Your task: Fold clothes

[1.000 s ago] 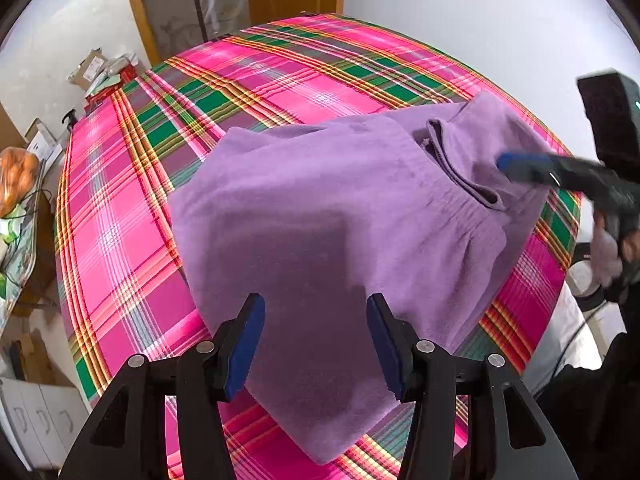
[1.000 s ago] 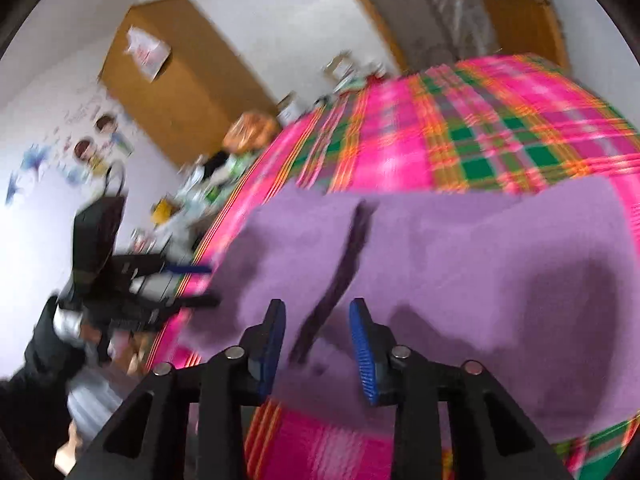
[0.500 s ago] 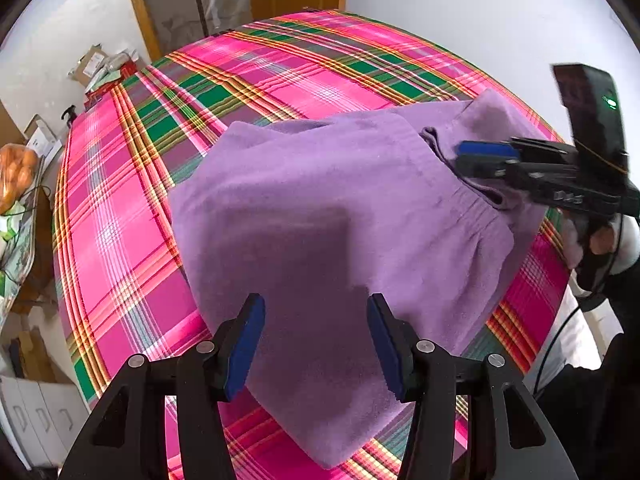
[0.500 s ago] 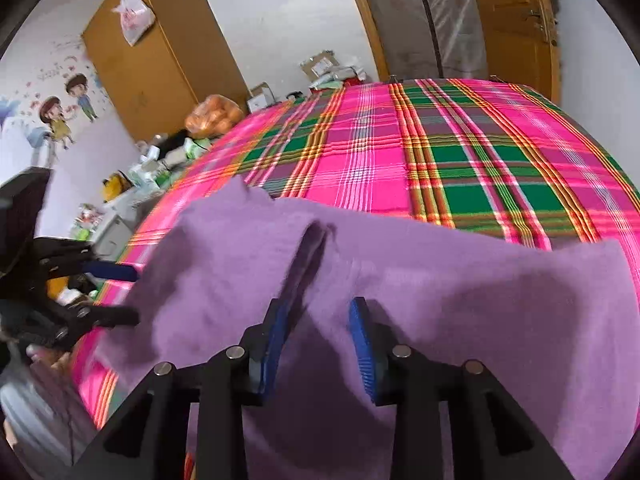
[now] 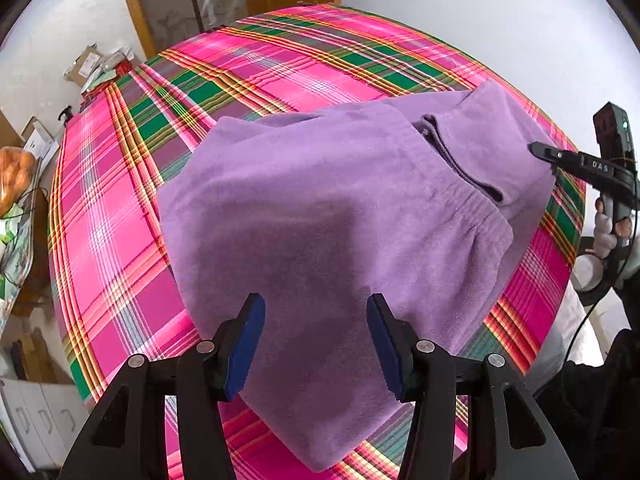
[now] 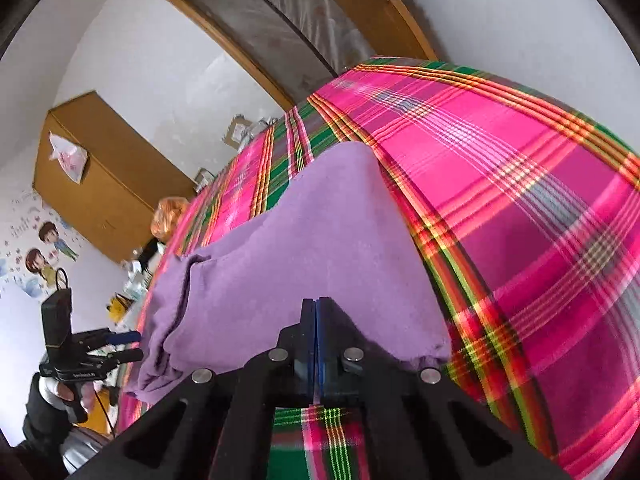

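**op:** Since the last frame my right gripper (image 6: 316, 312) has swung off the garment's middle slit to its edge, and its jaws have snapped together. Left one hasn't budged.

**reply:** ok, walk me across, left to right?

**op:** On the far left there's clutter beside the bed: a bag of oranges (image 5: 14, 176) and some cardboard boxes (image 5: 86, 66). Then comes the pink-and-green plaid bedspread (image 5: 108, 232). The purple fleece garment (image 5: 320, 208) lies spread on it, toward the near right part, with one corner hanging off the near edge. My left gripper (image 5: 314, 340) hovers above the near part of it, jaws wide, with nothing between the pads.

**reply:** and the right one?

**op:** It's at the garment's right edge, by the elastic waistband (image 5: 476, 200). In its own view the blue pads are pressed flat together right at the fleece's border. I can't tell if any cloth is actually pinched in there.
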A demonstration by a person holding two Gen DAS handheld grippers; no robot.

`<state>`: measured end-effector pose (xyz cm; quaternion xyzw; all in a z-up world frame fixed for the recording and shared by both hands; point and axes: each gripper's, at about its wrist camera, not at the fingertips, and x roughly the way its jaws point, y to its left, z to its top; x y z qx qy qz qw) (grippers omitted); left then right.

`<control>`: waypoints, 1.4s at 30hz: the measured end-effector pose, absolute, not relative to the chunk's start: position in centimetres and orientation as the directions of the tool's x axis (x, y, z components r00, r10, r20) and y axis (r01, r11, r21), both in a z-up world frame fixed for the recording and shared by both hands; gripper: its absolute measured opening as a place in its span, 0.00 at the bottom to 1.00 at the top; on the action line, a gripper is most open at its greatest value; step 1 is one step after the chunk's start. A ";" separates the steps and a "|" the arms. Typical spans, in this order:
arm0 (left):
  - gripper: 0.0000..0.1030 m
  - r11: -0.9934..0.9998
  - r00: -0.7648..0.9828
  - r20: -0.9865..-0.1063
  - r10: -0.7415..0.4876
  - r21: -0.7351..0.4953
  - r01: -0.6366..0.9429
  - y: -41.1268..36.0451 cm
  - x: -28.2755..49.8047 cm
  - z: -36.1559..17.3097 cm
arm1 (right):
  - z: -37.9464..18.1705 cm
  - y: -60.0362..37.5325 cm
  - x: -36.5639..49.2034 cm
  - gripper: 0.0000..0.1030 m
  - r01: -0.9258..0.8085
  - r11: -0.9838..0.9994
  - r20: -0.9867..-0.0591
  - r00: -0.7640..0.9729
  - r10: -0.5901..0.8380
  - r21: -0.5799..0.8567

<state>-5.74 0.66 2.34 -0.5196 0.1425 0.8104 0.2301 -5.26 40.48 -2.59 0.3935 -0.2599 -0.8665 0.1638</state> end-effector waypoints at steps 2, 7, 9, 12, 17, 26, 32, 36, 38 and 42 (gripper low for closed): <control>0.54 -0.852 -0.356 -0.907 0.224 -0.005 -0.523 0.7 -5.7 2.4 | -2.0 40.7 -5.8 0.03 0.074 -0.811 -0.587 -0.653 -0.479 0.580; 0.54 -0.854 -0.361 -0.906 0.221 -0.001 -0.520 0.6 -5.5 2.5 | -2.6 42.2 -8.6 0.03 0.004 -0.760 -0.560 -0.673 -0.483 0.650; 0.54 -0.856 -0.365 -0.904 0.222 -0.001 -0.517 0.5 -5.5 2.6 | -3.8 43.5 -9.3 0.00 -0.052 -0.696 -0.532 -0.687 -0.495 0.716; 0.54 -0.859 -0.368 -0.902 0.226 -0.006 -0.512 0.1 -5.5 2.7 | -5.1 45.2 -9.6 0.00 -0.123 -0.588 -0.483 -0.713 -0.508 0.800; 0.54 -0.861 -0.355 -0.908 0.222 -0.012 -0.508 0.1 -5.9 2.3 | -4.0 44.5 -10.5 0.04 -0.122 -0.557 -0.465 -0.709 -0.530 0.821; 0.54 -0.861 -0.360 -0.908 0.214 -0.001 -0.509 0.3 -5.9 2.3 | -5.7 44.5 -15.0 0.00 -0.208 -0.435 -0.444 -0.700 -0.560 0.876; 0.54 -0.860 -0.354 -0.911 0.209 0.002 -0.511 0.6 -6.1 2.1 | -6.4 44.9 -14.9 0.00 -0.215 -0.403 -0.425 -0.711 -0.559 0.890; 0.54 -0.855 -0.356 -0.910 0.212 0.004 -0.519 0.6 -5.8 2.2 | -5.2 45.1 -13.4 0.06 -0.133 -0.425 -0.384 -0.714 -0.585 0.895; 0.54 -0.856 -0.355 -0.911 0.211 0.003 -0.518 0.6 -5.8 2.1 | -4.9 45.2 -12.0 0.06 -0.101 -0.447 -0.380 -0.709 -0.594 0.889; 0.54 -0.855 -0.350 -0.913 0.209 0.002 -0.518 0.8 -6.0 1.9 | -5.3 45.1 -9.5 0.01 -0.041 -0.525 -0.400 -0.698 -0.593 0.850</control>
